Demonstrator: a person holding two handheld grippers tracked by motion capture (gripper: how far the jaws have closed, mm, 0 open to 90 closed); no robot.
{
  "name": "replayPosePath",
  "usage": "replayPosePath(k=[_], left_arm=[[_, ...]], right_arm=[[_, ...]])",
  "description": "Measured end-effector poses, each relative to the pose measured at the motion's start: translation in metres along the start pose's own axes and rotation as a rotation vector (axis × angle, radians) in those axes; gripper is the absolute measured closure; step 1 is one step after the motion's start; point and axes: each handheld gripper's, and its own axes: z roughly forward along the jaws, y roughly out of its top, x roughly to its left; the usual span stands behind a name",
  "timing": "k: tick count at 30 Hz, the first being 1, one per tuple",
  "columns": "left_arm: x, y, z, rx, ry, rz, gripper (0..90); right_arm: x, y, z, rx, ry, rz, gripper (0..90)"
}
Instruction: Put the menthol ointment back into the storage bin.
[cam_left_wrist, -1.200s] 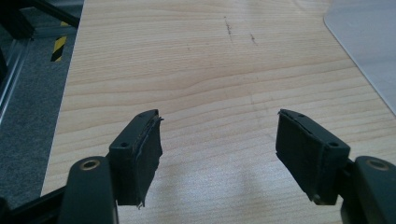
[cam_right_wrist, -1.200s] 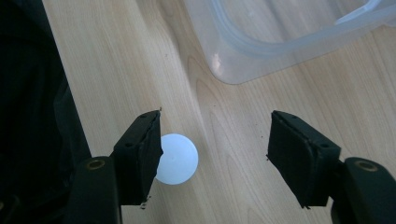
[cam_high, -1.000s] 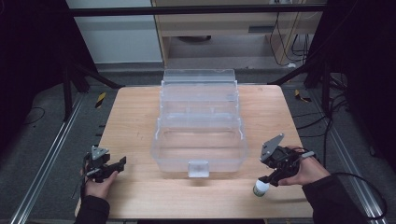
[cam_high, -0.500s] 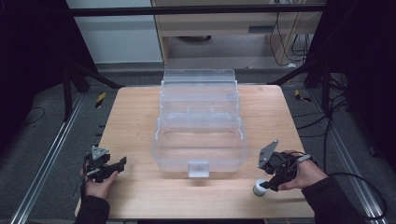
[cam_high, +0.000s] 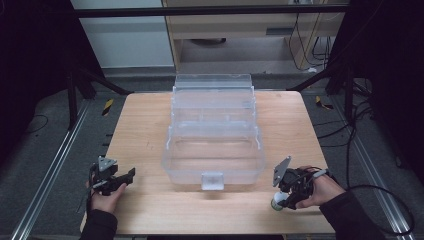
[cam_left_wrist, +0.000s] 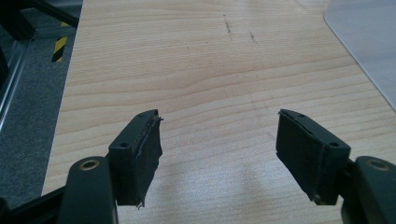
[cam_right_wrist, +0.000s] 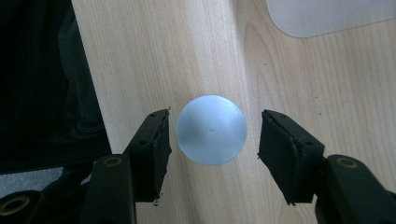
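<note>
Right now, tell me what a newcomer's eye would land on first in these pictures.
The clear plastic organizer box stands open mid-table, its tiered trays stepped back. At the table's near right edge, the right claw points down around a small container's white round cap, jaws closing in but not yet touching. The left claw waits open over bare wood.

Right gripper (cam_right_wrist: 212, 135) points down, jaws just closing; left gripper (cam_left_wrist: 219, 149) level, jaws apart.

A tiered box (cam_high: 213, 145) stands mid-bench (cam_high: 145, 125), its latch end toward the person. The left gripper (cam_high: 131, 173) sits near the front left corner. Front right, beside the box, a small, apparently upright bottle (cam_high: 278, 202) stands between the right gripper's (cam_right_wrist: 214, 135) jaws.
</note>
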Motion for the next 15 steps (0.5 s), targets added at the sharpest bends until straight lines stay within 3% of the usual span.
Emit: replayPosePath(k=[15], left_arm=[[0.0, 0.0, 0.0, 0.001, 0.002, 0.001, 30.5]], right_arm=[[0.0, 0.003, 0.018, 0.057, 0.003, -0.023, 48.0]])
